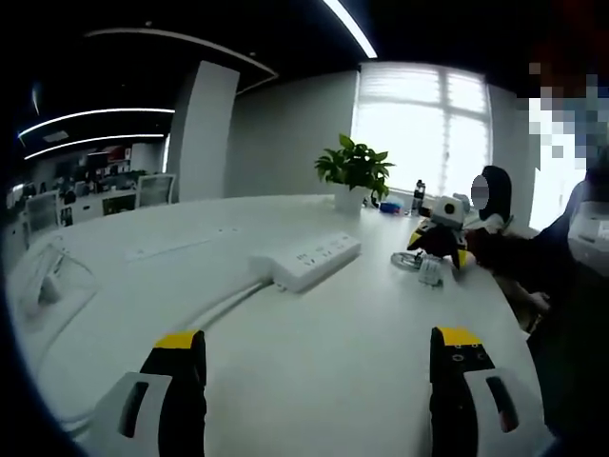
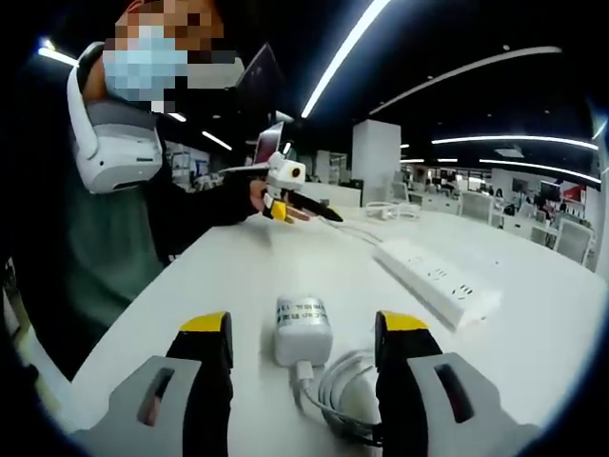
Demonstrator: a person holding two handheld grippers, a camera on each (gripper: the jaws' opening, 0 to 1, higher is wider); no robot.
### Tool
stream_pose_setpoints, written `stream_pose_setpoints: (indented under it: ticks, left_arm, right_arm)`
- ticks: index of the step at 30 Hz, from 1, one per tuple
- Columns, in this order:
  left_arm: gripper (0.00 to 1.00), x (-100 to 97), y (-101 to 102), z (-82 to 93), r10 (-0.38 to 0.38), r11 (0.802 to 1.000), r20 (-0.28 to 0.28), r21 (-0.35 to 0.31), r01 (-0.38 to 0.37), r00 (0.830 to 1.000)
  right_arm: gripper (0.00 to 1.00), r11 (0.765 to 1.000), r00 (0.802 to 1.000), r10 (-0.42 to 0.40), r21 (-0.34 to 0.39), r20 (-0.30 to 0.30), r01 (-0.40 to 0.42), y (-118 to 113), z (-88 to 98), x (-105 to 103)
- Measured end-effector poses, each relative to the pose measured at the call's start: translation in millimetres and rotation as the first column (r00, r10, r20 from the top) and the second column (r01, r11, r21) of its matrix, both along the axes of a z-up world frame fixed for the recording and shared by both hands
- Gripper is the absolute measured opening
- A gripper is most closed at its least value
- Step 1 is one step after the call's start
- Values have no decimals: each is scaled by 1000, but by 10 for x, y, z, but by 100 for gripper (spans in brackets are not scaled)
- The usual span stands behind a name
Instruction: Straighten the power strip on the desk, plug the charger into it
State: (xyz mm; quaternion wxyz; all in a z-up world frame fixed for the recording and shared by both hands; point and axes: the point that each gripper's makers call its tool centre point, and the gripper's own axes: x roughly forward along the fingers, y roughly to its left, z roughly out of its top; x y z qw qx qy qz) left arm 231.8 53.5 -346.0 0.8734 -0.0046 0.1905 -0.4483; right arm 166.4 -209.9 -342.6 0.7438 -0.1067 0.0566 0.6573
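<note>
Fingers on my left gripper [image 1: 319,367] stand wide apart at the bottom of the left gripper view, nothing between them; the long white plastic power strip [image 1: 306,260] lies mid-frame on the white desk [image 1: 314,381], angled, its cable [image 1: 214,309] trailing lower left; my right gripper [image 2: 303,357] is spread too, its yellow-tipped fingers [image 2: 206,328] flanking the small white block charger [image 2: 303,330] at lower centre, not touching it; its coiled white cord [image 2: 347,390] sits beside; the strip shows right of centre there.
</note>
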Motion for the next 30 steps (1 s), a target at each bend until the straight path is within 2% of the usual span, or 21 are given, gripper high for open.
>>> stream_pose_setpoints:
  ticks: [4, 10, 14, 23, 30]
  left_arm:
    - [99, 1, -7, 3, 0, 1000, 1, -1, 0, 1000]
    - [99, -19, -15, 12, -3, 1000, 2, -6, 3, 1000]
    - [99, -26, -6, -14, -3, 1000, 4, 9, 3, 1000]
    - [99, -32, -2, -35, -6, 1000, 8, 16, 6, 1000]
    - [99, -46, -3, -73, -10, 1000, 3, 27, 10, 1000]
  right_arm:
    - [57, 1000, 1000, -10, -12, -9, 10, 5, -34, 24]
    - [51, 999, 1000, -2, -34, 5, 2, 9, -66, 25]
    - [50, 1000, 1000, -8, -23, -5, 8, 37, -61, 56]
    - [47, 999, 999, 24, -48, -24, -25, 71, -125, 10]
    - [43, 999, 998, 39, -32, -42, -41, 101, -109, 16]
